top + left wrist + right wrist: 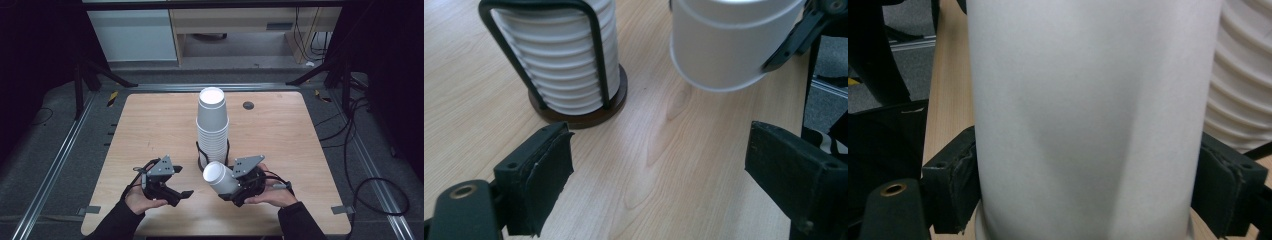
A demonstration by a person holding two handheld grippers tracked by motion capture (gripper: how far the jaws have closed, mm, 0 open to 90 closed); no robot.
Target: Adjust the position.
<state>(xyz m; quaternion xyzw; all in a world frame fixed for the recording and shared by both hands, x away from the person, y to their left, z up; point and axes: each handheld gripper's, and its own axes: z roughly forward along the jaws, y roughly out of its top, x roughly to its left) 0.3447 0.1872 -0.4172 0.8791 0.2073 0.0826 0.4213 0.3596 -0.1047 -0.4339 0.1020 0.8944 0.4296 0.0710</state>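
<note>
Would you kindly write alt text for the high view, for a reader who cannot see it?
The right tool grips a single white paper cup, tilted with its base up and to the left, just in front of a tall stack of white cups in a black wire holder. The left tool is open and empty, low over the wooden table.

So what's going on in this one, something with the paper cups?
A person works at a wooden table with a gripper in each hand. The right gripper is clamped on a single white paper cup, held tilted above the tabletop just in front of the tall cup stack, which stands in a black wire holder on a round dark base. The left gripper is beside it with its jaws apart and nothing between them. Whether the cup is coming off the stack or going onto it can't be told.
</note>
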